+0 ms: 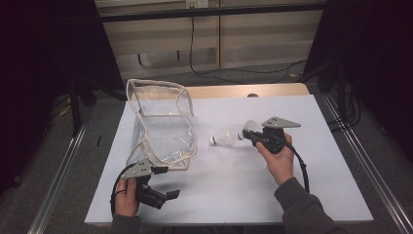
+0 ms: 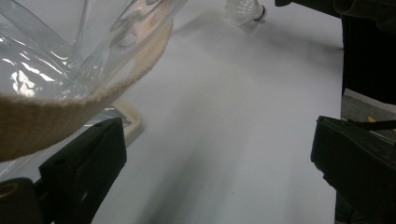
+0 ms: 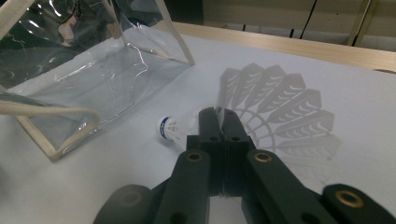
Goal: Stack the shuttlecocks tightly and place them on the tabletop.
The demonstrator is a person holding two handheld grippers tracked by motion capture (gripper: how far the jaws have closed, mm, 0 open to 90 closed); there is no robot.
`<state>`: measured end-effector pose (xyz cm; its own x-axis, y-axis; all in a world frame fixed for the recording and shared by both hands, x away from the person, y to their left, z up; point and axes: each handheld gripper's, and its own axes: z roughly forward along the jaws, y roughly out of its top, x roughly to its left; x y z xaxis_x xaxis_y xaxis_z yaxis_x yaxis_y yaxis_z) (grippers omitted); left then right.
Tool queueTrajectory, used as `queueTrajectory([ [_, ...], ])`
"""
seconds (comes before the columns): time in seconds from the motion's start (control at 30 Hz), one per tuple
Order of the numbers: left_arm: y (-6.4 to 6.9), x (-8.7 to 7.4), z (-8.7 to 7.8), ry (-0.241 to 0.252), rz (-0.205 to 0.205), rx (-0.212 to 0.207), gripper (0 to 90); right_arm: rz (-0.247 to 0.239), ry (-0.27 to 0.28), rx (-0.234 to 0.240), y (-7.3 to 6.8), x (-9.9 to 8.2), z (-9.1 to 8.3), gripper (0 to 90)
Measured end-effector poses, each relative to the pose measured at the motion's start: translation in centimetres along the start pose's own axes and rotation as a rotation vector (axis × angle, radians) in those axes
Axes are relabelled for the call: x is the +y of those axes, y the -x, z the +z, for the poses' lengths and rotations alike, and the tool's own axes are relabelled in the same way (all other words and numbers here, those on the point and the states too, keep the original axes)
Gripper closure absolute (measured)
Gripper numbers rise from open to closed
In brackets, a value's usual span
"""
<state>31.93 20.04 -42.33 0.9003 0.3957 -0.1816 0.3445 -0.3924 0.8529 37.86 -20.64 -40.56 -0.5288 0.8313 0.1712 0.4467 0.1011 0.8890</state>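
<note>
A clear plastic bag with beige trim stands open on the white table at the left; it also shows as the bag in the right gripper view. My right gripper is shut on the feather skirt of a white shuttlecock, held just above the table right of the bag. A second shuttlecock lies on the table beside it, its blue-banded cork pointing toward the bag. My left gripper sits open near the bag's front corner, with the beige rim just above its left jaw and nothing between the jaws.
A wooden table edge runs along the back. Metal rails flank the table on both sides. A black cable lies on the floor behind.
</note>
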Motion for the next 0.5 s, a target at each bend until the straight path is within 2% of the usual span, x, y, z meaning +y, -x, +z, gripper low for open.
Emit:
queueTrajectory([
  [0.5, 0.0, 0.03, 0.03, -0.005, 0.003, -0.003, 3.5, 0.014, 0.015, -0.024, 0.29, 0.37, 0.69, 89.6],
])
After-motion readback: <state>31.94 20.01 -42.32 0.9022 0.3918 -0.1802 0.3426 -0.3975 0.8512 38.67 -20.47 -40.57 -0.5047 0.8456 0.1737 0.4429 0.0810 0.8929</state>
